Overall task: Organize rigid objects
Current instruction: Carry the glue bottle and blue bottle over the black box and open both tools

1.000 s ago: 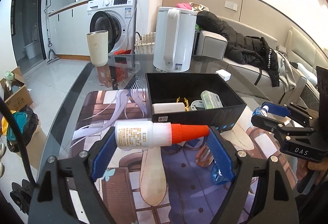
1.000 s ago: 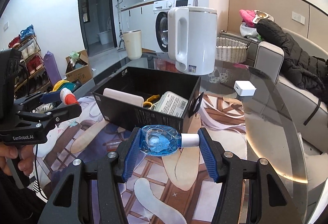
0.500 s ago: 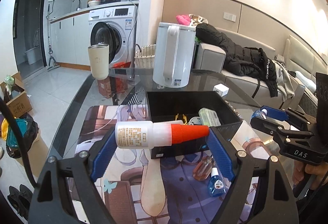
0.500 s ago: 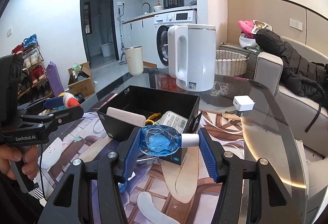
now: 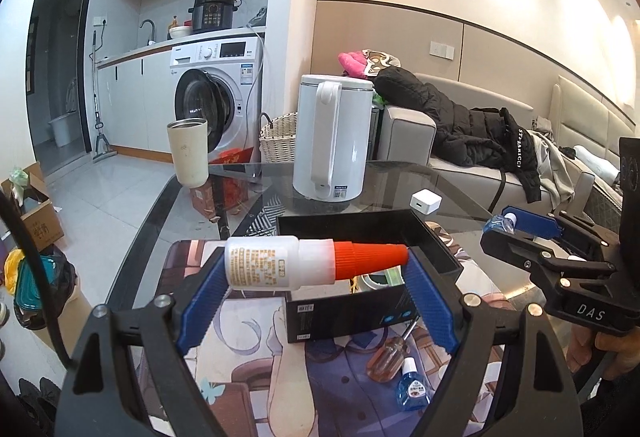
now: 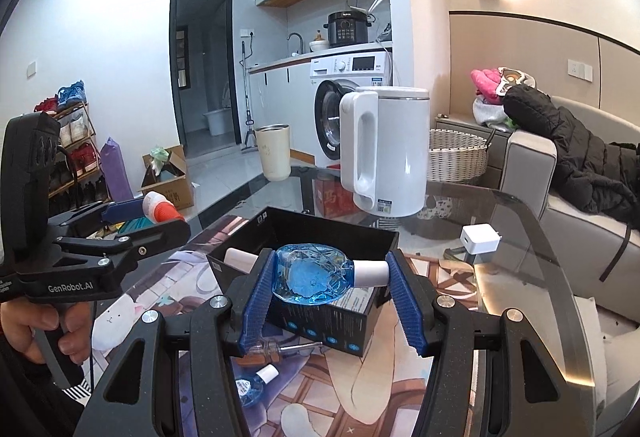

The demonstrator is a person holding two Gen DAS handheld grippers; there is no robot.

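Between the left claw [image 5: 316, 271] fingers, a glue bottle [image 5: 296, 264] is clamped; the right claw [image 6: 331, 277] grips a blue bottle [image 6: 316, 275]. Beyond, at 12 o'clock, a black box [image 6: 340, 237] sits on the desk [image 6: 520, 237], a kettle [image 5: 330, 137] farther back.

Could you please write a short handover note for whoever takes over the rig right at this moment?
Left gripper: shut on the white bottle with the orange cap, held crosswise above the mat.
Right gripper: shut on the blue bottle with the white cap, held crosswise above the black box.
Done: several items already lie in the black box.
Left: put both held bottles in the box, then the small blue bottle and the screwdriver lying on the mat in front of it.
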